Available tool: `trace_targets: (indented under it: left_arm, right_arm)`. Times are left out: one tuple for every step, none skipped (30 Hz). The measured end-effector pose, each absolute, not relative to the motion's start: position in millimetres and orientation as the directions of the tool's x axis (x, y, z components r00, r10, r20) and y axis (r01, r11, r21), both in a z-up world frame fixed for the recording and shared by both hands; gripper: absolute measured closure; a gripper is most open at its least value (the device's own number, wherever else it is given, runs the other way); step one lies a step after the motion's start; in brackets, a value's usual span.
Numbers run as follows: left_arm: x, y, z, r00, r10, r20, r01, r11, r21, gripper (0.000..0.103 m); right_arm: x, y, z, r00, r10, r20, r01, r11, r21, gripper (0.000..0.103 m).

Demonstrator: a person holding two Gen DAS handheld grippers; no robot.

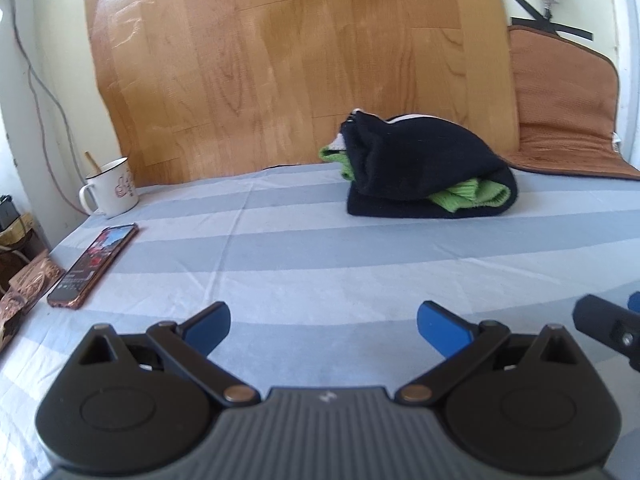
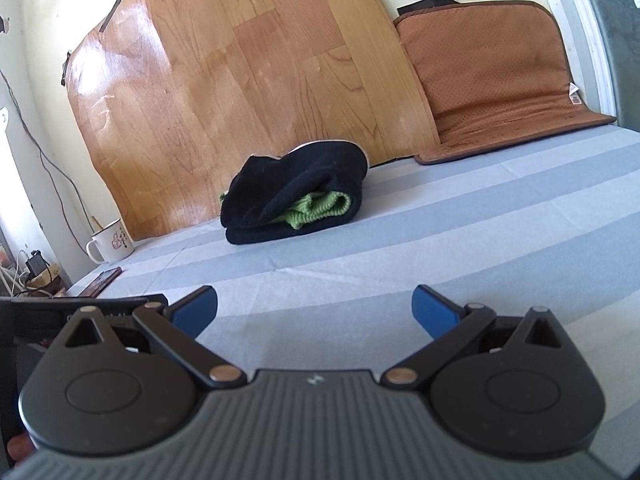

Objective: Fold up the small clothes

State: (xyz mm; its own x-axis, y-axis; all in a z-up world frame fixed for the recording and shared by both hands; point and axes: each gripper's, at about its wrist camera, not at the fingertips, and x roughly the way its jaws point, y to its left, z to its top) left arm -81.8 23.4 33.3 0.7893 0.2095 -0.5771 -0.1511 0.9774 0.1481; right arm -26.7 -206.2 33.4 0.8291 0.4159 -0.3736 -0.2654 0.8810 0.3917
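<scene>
Surface: a bed sheet [image 1: 280, 248] in broad pale-blue and white stripes, smooth weave with a few fine creases. Behind it stands a wood-grain sheet [image 1: 288, 60], glossy and slightly warped, leaning on the wall. To its right sits a brown perforated cushion [image 2: 492, 80] with rounded corners and dark piping, bent where it meets the sheet.

Task item: a folded garment bundle [image 1: 424, 168] lies on the sheet near the wood-grain sheet, well apart from both grippers. The outer layer is black, fleecy and matte, wrapped over itself in a rounded roll; a bright green ribbed knit shows at the open end and again at the left edge. A thin white edge shows along the top.

Left gripper [image 1: 323, 322]: blue-padded jaws spread wide, nothing between them — it hangs low over the sheet. Right gripper [image 2: 315, 306]: jaws likewise spread, empty.

Left side: a white enamel mug [image 1: 110, 188] with dark rim, and a phone [image 1: 94, 266] lying flat, screen lit.
</scene>
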Motion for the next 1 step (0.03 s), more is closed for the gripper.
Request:
trace_targets:
  left_arm:
    - [-81.5,22.1,33.2,0.789,0.203,-0.58,-0.145,0.979,0.146,0.0]
  right_arm:
    - [-26.8,-206.4,33.6,0.83,0.415,-0.373,-0.264,0.881,0.392,0.0]
